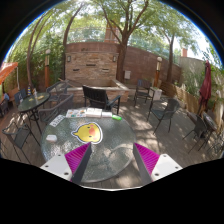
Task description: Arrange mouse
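Observation:
A mouse pad with a yellow round figure (88,131) lies on the round grey table (120,140), just ahead of my left finger. A small dark thing (110,117) sits beyond the pad near the table's far edge; I cannot tell whether it is the mouse. My gripper (112,160) is open and empty above the near part of the table. Its magenta pads (75,157) stand wide apart with only bare tabletop between them.
A white card (56,120) and a small greenish item (78,113) lie on the table's far left. A dark chair (100,97) stands behind the table, with more chairs (145,95) and another table (30,102) on the patio. A brick wall (92,62) and trees stand beyond.

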Demonstrator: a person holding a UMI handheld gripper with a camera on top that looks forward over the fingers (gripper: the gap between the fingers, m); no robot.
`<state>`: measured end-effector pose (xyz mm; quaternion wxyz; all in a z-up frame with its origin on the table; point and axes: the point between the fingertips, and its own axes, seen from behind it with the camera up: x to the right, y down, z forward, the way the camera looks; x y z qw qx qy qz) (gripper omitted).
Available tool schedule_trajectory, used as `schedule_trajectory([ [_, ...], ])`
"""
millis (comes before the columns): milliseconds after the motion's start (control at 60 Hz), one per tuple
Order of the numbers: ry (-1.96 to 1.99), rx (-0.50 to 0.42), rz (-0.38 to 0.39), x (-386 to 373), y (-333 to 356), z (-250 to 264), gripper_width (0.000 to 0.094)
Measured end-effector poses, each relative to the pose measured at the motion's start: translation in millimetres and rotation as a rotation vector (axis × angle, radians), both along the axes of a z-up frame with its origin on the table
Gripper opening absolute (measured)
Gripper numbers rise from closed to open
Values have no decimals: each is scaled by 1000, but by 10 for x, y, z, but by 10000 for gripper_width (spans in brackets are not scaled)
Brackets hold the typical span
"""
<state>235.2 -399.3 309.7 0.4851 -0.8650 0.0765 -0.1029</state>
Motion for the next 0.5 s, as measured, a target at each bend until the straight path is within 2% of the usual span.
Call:
schedule_trajectory([
  [317,32,-98,-4,-46,-153,-677,853],
  [467,20,-193,54,-302,-260,-1341,852],
  [500,17,-220,71,-438,-111,-1445,853],
])
